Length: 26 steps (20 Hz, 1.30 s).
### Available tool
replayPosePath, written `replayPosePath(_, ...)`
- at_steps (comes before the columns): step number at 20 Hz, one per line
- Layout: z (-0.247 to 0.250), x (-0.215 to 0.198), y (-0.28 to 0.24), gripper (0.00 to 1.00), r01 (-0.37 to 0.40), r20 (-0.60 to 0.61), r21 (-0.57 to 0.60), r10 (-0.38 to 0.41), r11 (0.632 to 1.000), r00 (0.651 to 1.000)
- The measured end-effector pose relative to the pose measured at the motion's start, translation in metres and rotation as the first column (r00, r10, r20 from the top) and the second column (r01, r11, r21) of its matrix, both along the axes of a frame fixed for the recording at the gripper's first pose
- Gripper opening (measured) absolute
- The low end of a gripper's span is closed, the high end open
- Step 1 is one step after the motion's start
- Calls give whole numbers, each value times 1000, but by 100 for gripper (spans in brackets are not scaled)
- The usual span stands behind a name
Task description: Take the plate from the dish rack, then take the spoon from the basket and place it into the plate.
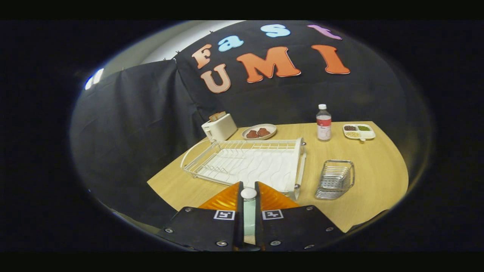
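My gripper is shut on a slim pale thing with a round white tip, which looks like the spoon; it stands up between the two fingers. Just beyond the fingers lies the white wire dish rack on the wooden table, with nothing standing in it. To the right of the rack stands the small metal wire basket, which looks empty from here. The gripper hangs over the table's near edge, in front of the rack.
At the back of the table stand a white toaster with bread in it, a shallow dish with brown food, a clear bottle and a white divided tray. Black cloth walls the booth behind and on the left.
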<state>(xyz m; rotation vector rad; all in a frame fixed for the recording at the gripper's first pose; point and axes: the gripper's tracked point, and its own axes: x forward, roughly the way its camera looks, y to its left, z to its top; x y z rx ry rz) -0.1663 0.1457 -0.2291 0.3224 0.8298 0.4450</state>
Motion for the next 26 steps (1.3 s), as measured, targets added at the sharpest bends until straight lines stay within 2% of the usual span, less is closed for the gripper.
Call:
replayPosePath(7,-16,-4,41,12,-96,9,5,96,995,995)
replayPosePath(15,-33,-5,63,13,-107,22,34,107,994,994)
replayPosePath(20,-44,-20,49,16,-114,-31,18,114,993,993)
replayPosePath(26,-64,-38,28,20,-51,-129,29,54,998,990)
